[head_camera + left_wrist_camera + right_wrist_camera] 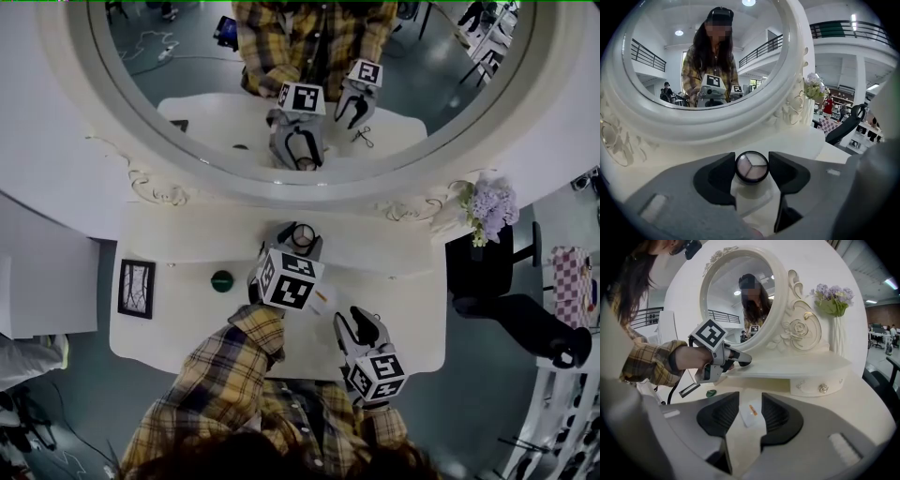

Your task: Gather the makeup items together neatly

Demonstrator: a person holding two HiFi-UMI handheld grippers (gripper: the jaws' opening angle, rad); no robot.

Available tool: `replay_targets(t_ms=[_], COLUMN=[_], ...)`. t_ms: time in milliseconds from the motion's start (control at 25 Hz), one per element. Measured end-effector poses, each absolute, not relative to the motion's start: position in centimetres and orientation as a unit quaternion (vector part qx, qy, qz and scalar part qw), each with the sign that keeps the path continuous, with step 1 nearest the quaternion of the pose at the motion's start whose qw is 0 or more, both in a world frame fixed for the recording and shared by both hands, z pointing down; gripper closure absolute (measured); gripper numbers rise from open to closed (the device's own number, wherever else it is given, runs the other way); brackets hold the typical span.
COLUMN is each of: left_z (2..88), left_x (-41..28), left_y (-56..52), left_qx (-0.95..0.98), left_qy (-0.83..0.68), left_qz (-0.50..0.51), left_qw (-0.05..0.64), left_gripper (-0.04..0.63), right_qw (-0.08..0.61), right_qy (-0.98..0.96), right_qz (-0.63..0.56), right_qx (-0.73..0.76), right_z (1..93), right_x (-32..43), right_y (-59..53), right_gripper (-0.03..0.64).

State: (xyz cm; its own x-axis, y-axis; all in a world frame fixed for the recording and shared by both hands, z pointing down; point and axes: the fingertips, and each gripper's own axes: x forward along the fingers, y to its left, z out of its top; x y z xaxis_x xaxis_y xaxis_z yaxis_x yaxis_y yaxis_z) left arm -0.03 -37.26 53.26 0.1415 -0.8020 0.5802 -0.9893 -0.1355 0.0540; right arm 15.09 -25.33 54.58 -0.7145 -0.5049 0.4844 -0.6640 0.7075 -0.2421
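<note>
From the head view: gripping a round eyeshadow compact (302,234) in the left gripper (299,246), in the middle of the frame, by the raised shelf (187,234) under the big round mirror (309,56). Holding the right gripper (360,324) lower and to the right, near the front edge of the table (412,309), jaws apart and pinching nothing. Seeing a small white packet (322,300) lying flat between the two grippers, a round green thing (222,280) to the left, and a picture frame (137,288) further left. Seeing purple flowers (489,208) at the right.

From the left gripper view: squeezing the eyeshadow compact (752,167) from both sides, low in the middle. Showing three pale colours inside it. Facing the mirror, close behind and filling the top.

From the right gripper view: holding the dark jaws open with a gap, low in the middle. Seeing the white packet (751,416) with its orange mark on the table past that gap, not touched. Seeing the left gripper (740,361) at middle left, reaching to the shelf edge, above the green thing (710,393).
</note>
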Motion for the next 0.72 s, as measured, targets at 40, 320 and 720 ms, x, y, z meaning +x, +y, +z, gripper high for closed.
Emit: replay_targets(t_ms=[40,320,720], left_z=[53.46,54.29,54.16], left_x=[0.06,0.35,0.37], left_y=[-37.34,-37.44,-37.35], left_qx=[0.723,0.723,0.726], left_qy=[-0.617,-0.613,-0.616], left_qz=[0.218,0.237,0.220], left_qw=[0.221,0.213,0.212], left_gripper=[0.371,0.368,0.371], right_qw=[0.195,0.193,0.193], right_qy=[-0.903,-0.902,-0.900], right_qz=[0.204,0.205,0.206], right_qx=[0.324,0.327,0.331], right_z=[54.59,54.40,54.56], right_x=[15.10,15.05,15.04], right_y=[-25.39,-25.57,-25.59], right_gripper=[0.462,0.462,0.462])
